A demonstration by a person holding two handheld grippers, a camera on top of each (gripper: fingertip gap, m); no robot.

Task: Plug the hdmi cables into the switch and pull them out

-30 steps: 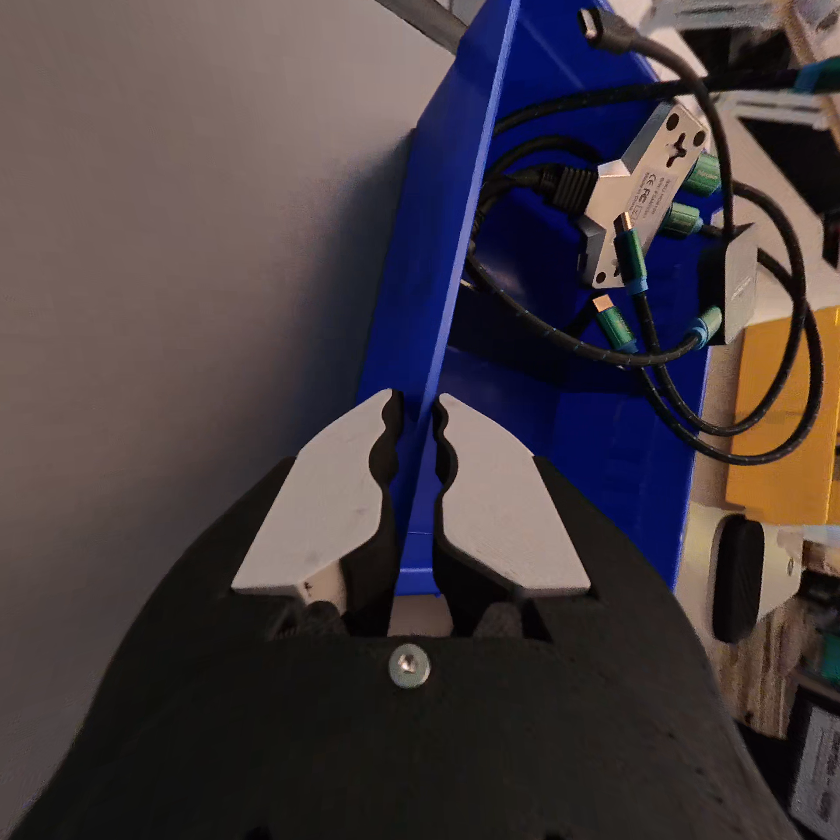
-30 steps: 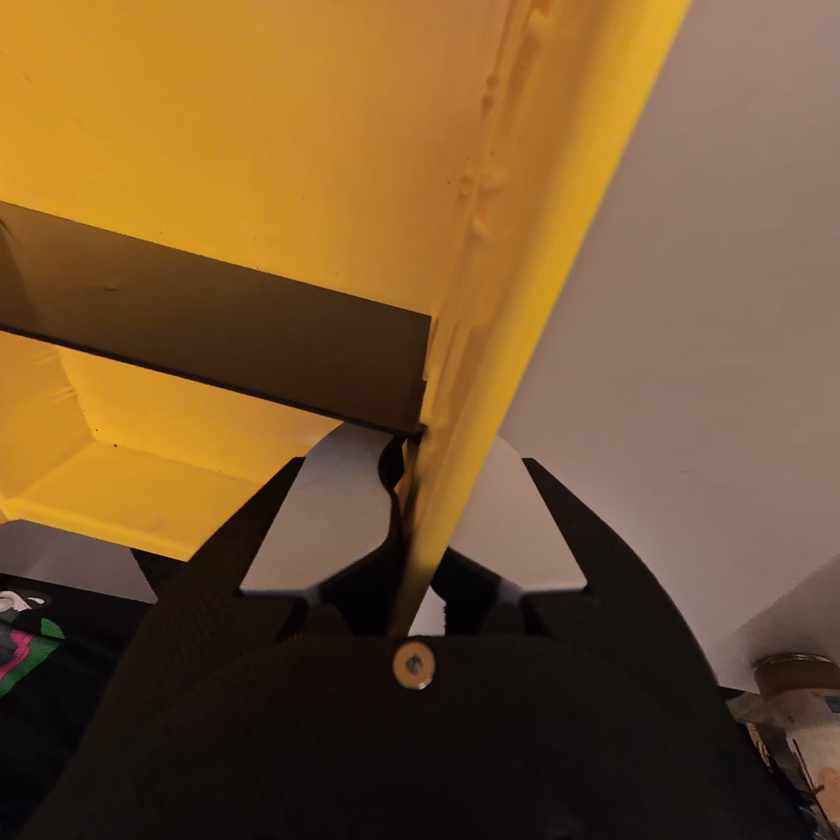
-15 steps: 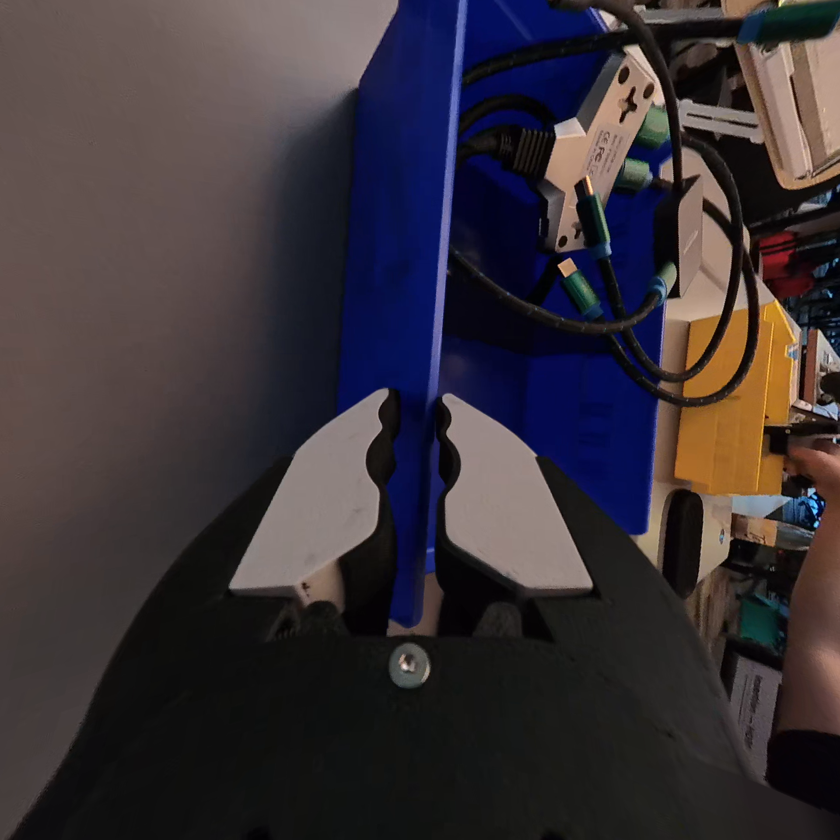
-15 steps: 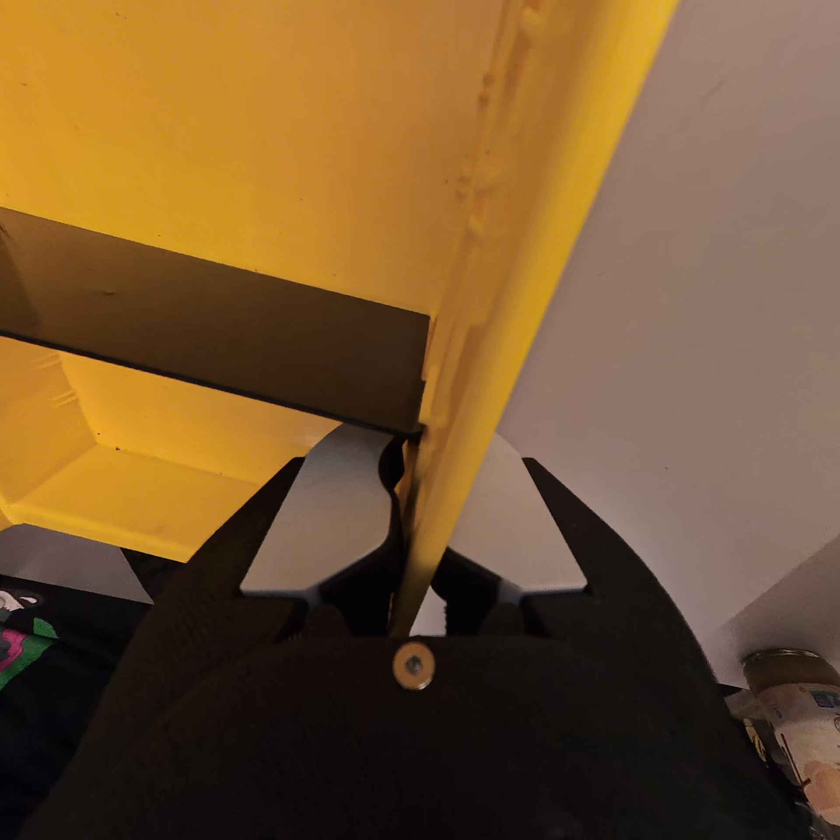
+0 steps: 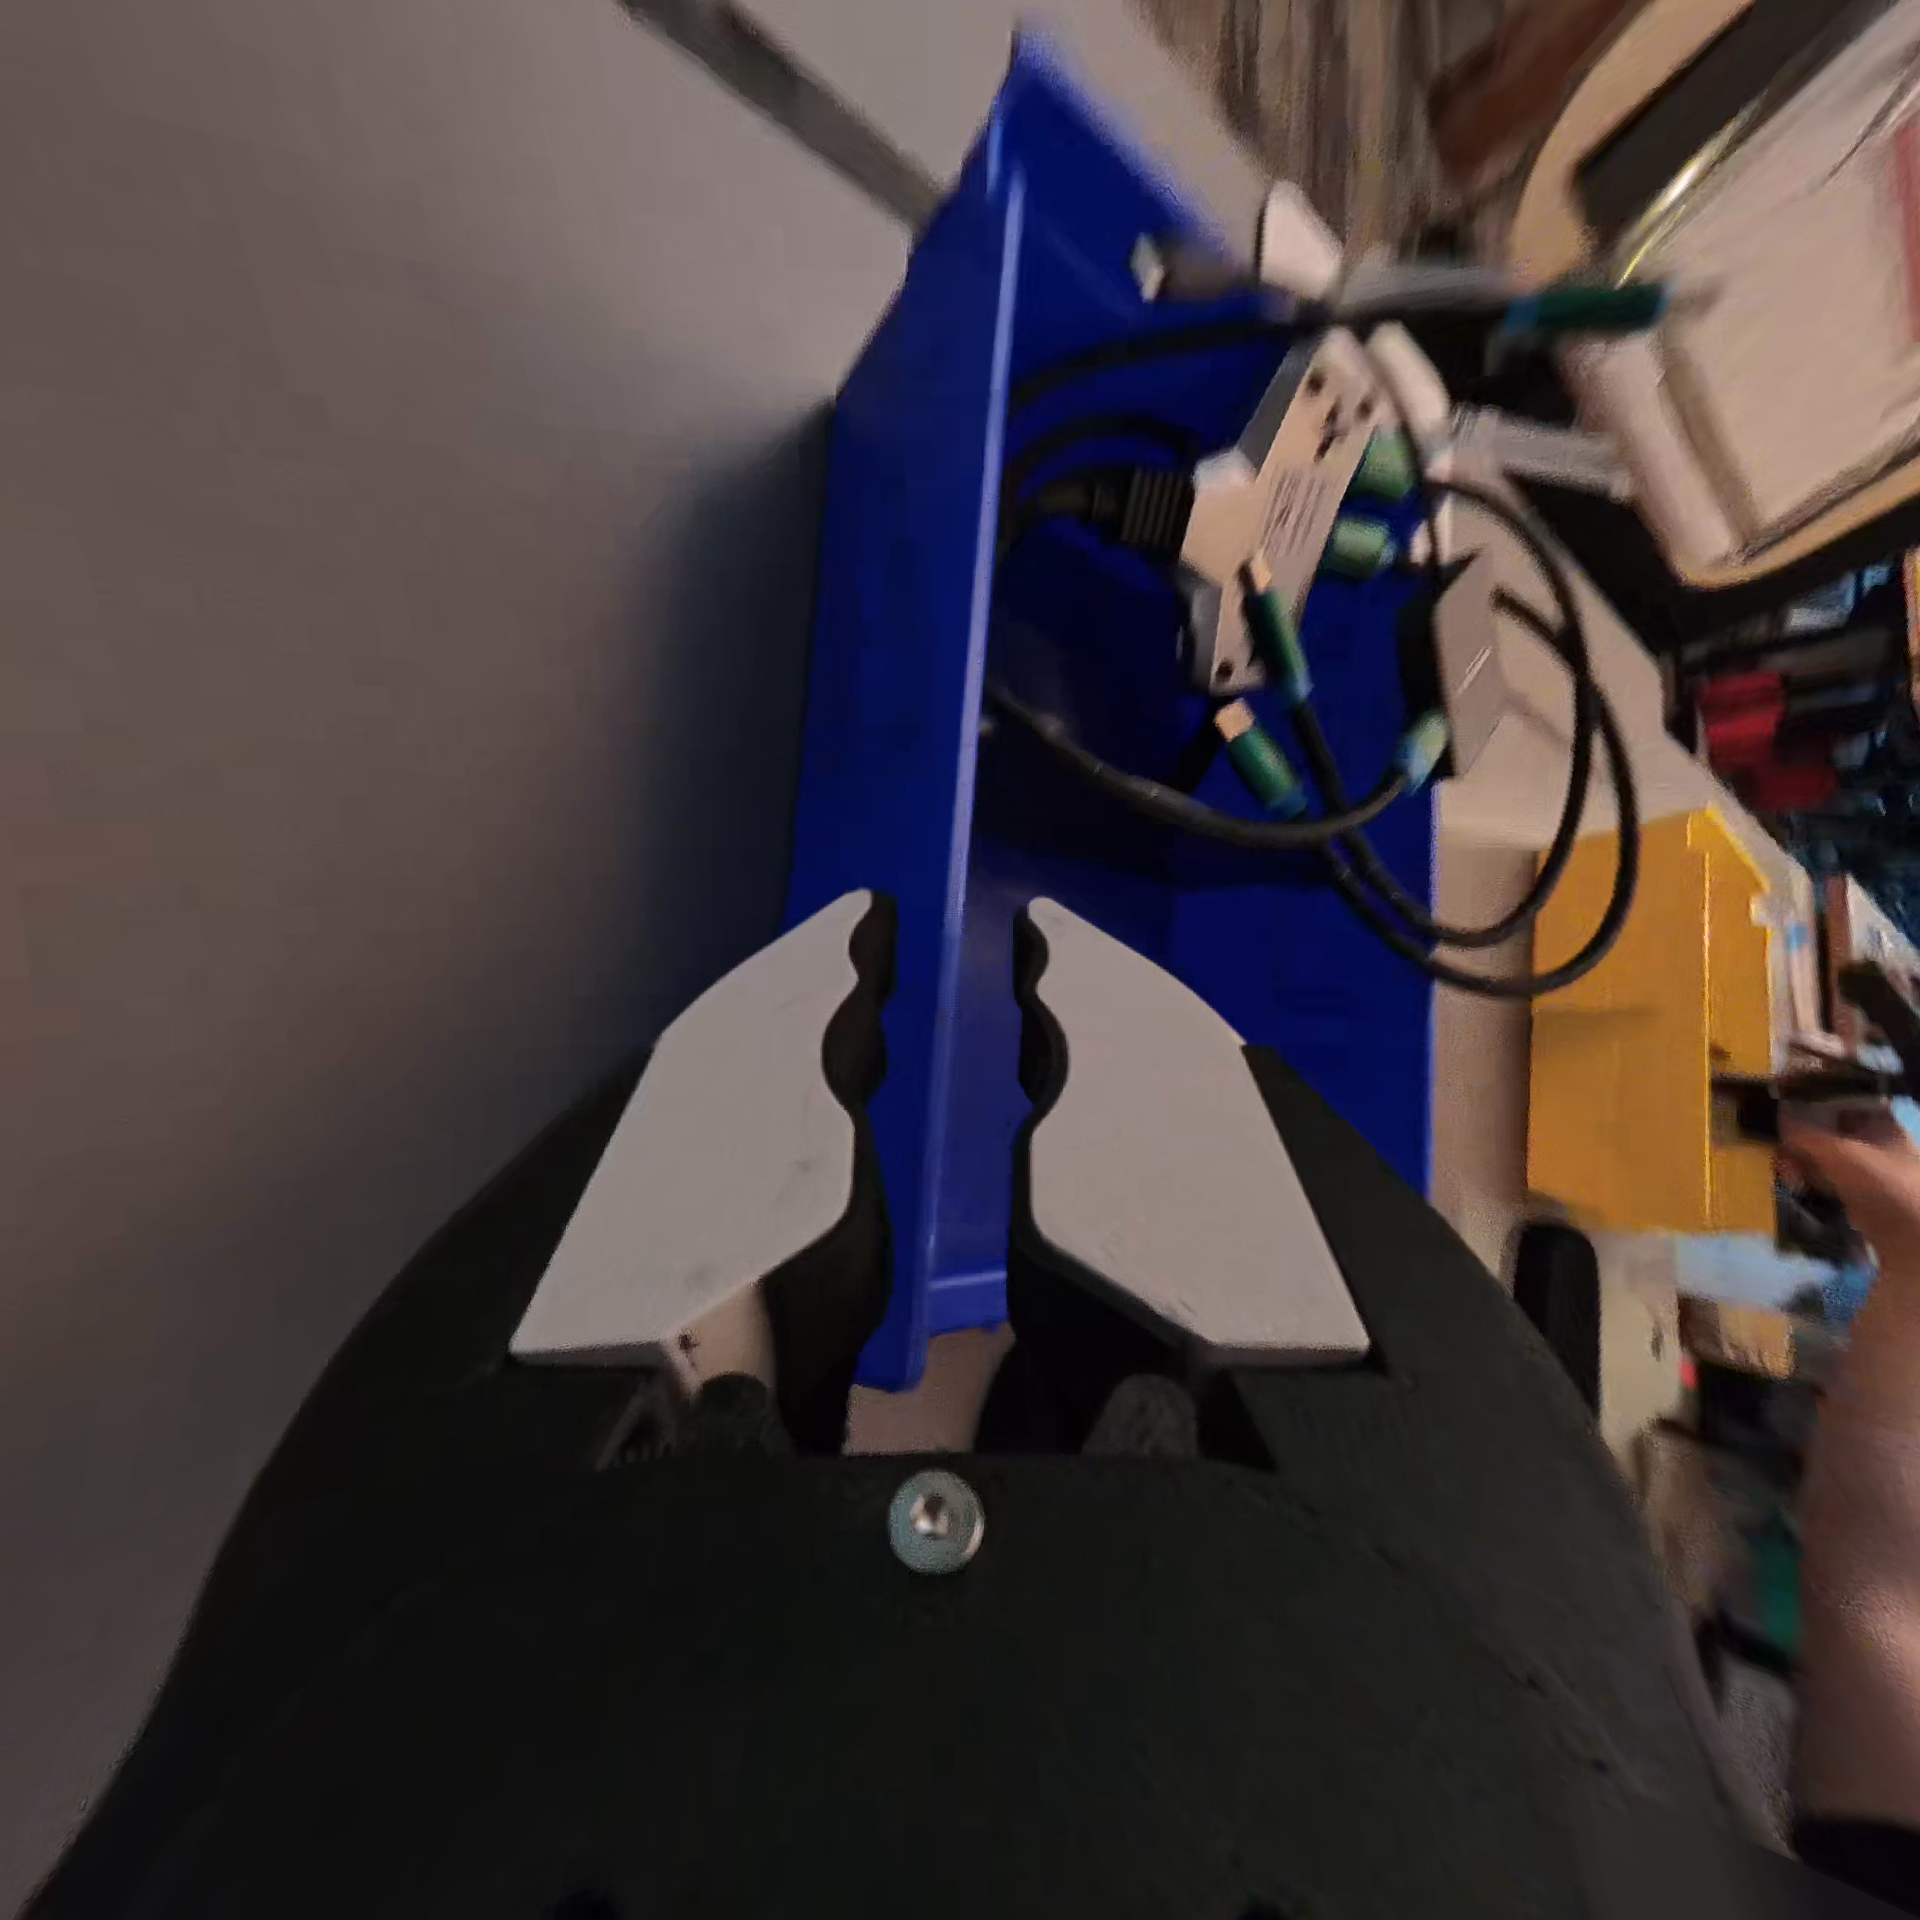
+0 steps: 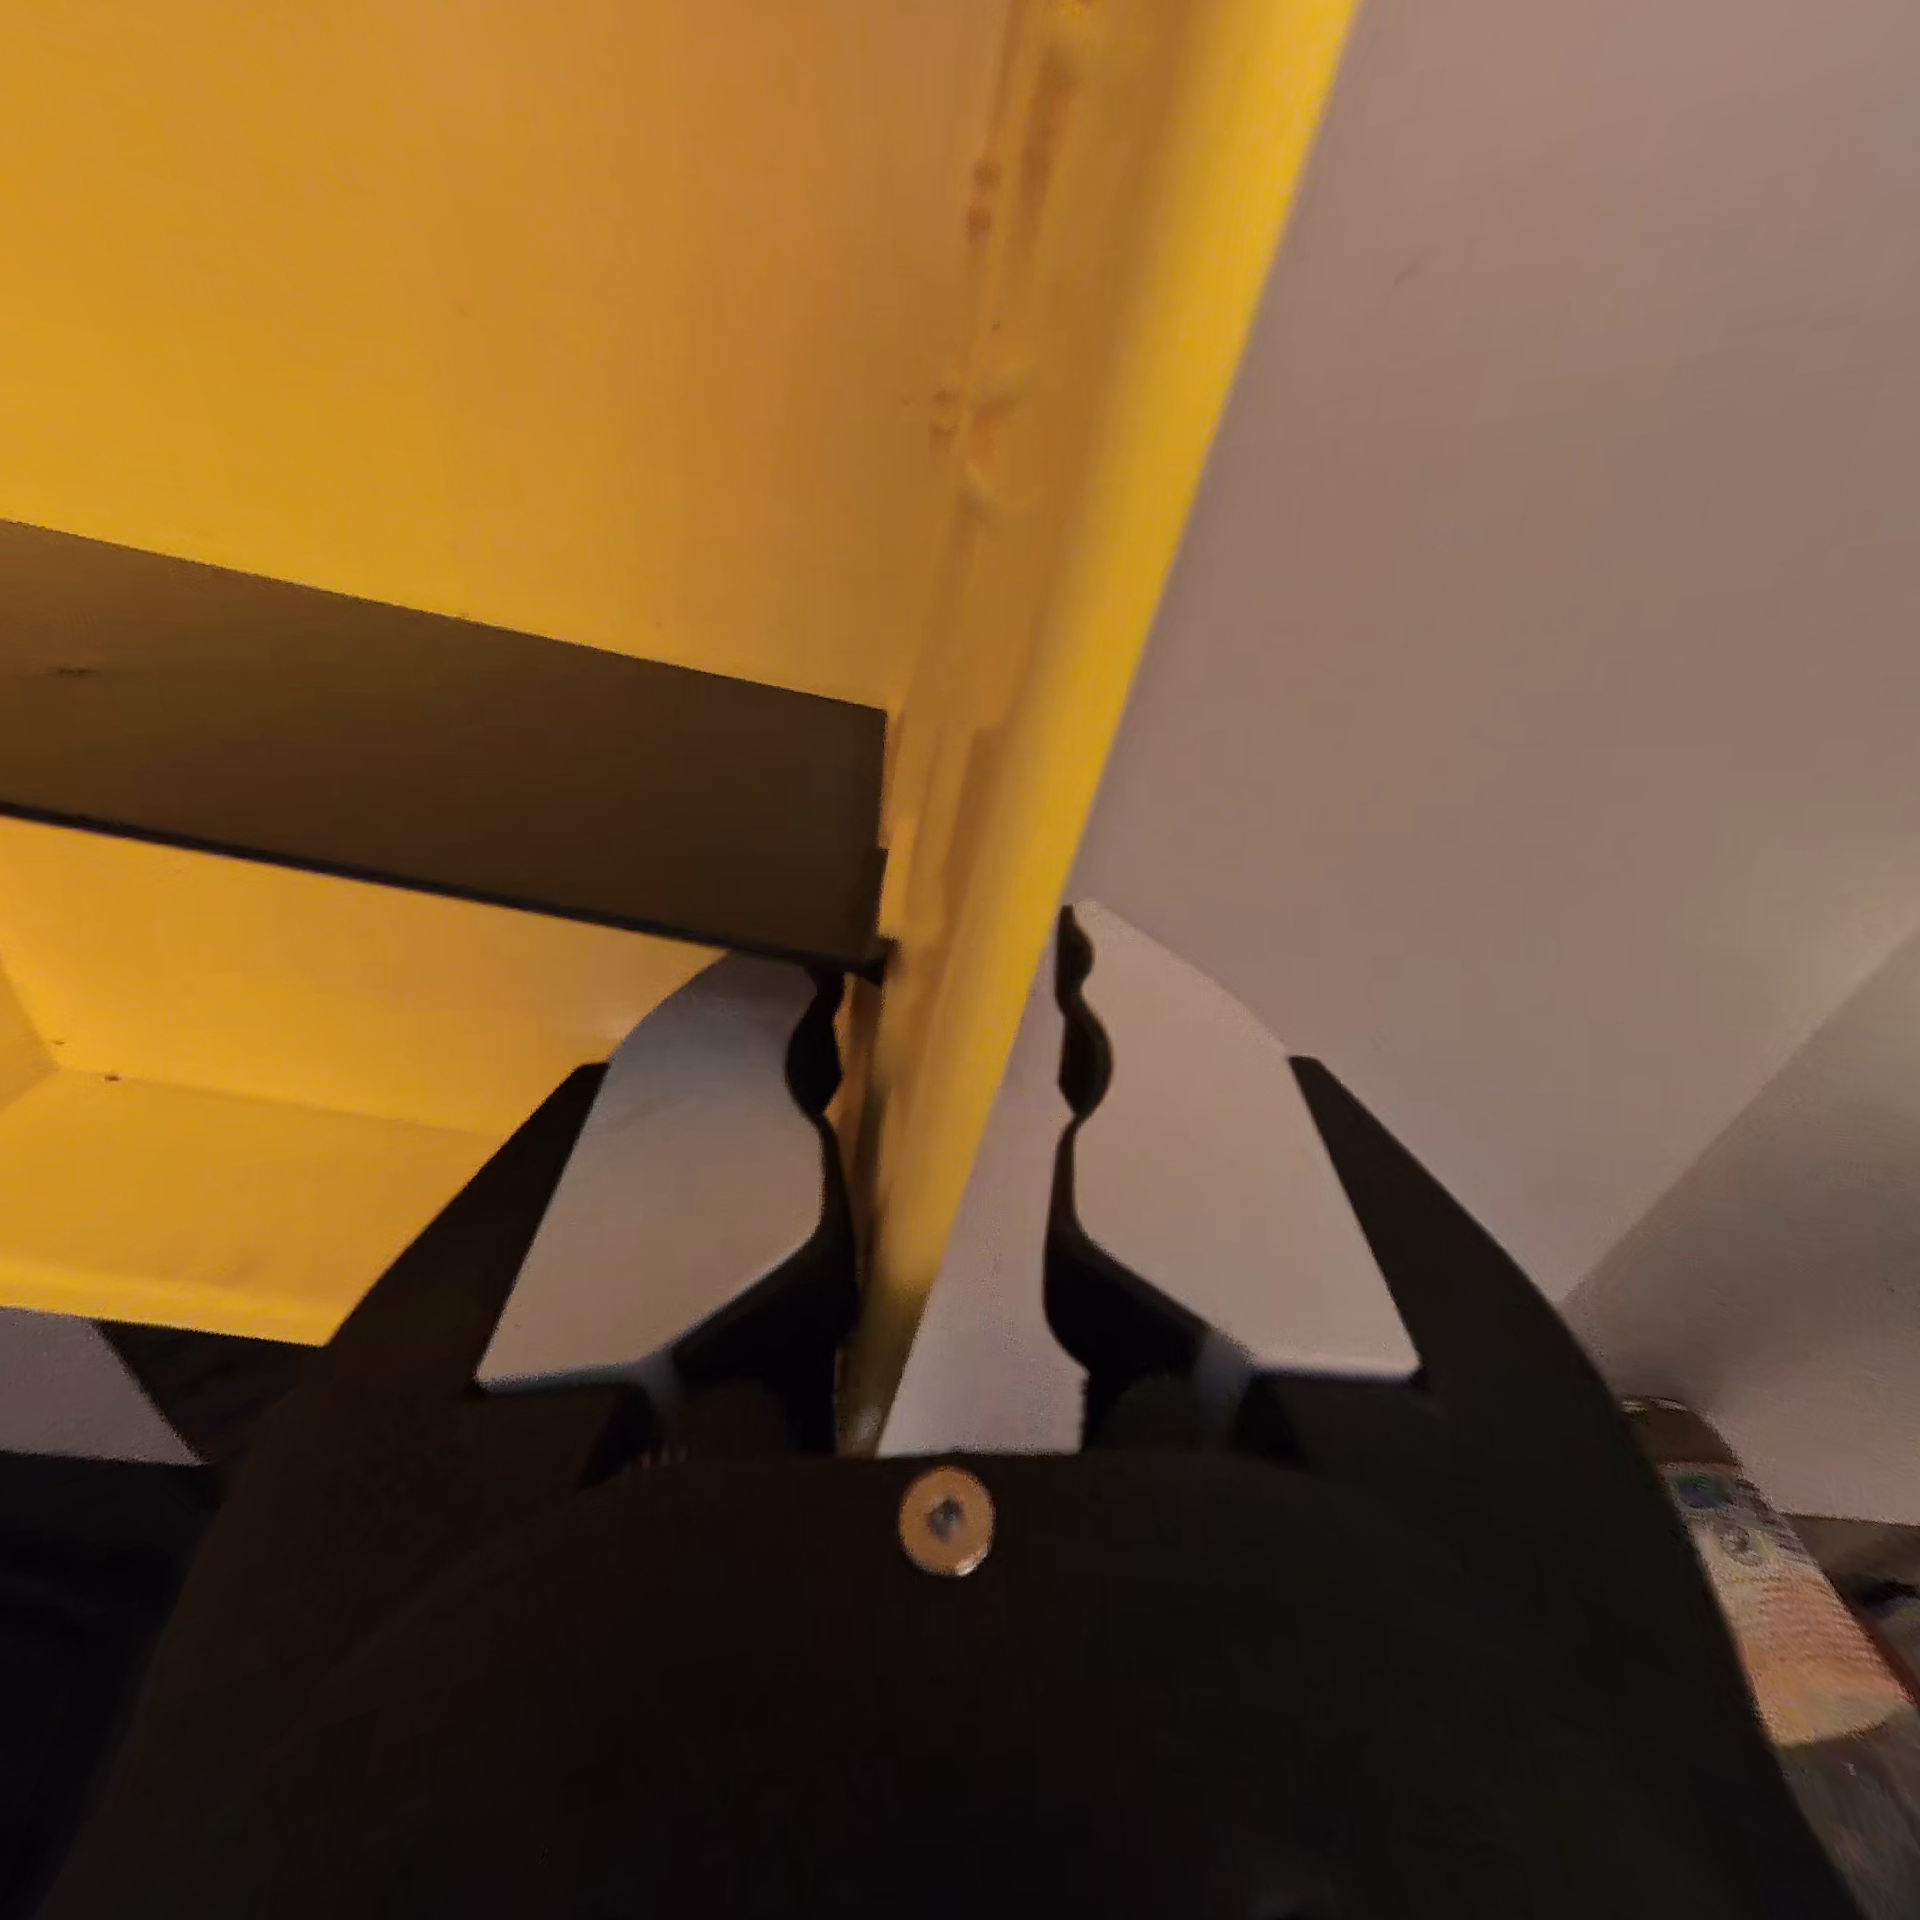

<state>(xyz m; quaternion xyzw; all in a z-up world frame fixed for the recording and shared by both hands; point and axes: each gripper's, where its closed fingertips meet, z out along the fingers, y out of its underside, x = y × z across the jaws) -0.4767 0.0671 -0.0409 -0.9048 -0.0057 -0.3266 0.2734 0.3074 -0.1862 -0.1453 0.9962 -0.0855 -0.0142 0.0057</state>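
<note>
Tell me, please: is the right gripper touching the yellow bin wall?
Cannot tell. In the right wrist view the right gripper straddles the yellow bin wall: a plain gap on one side, while the other jaw sits too close to judge.

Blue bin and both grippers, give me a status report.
Left gripper astride the blue bin wall, jaws slightly apart. Right gripper open around the yellow bin wall. Switch and cables inside the blue bin, untouched.
</note>
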